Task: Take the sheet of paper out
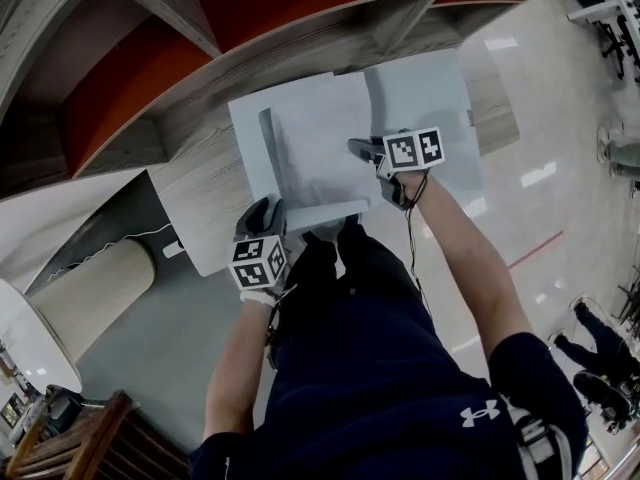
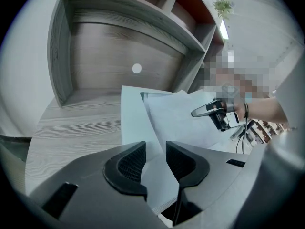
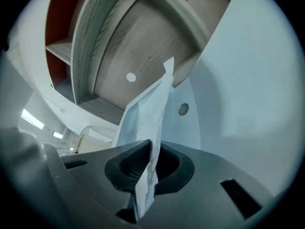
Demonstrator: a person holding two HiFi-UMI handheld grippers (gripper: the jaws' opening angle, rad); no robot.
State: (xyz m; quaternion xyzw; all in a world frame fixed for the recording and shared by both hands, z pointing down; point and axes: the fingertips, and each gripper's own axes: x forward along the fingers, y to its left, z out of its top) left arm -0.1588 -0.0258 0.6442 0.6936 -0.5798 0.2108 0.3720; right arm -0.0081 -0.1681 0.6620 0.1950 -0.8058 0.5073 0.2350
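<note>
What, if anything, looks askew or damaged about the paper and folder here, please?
The sheet of paper looks wrinkled and buckled where the right gripper pinches its edge, and it stands up on edge from the open folder. Nothing else stands out.

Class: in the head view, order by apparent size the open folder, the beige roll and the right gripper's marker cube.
1. open folder
2. beige roll
3. marker cube on the right gripper, smallest though nearer the camera

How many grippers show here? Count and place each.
2: the left gripper at the near edge of the folder, the right gripper shut on the sheet of paper. None appears hidden.
</note>
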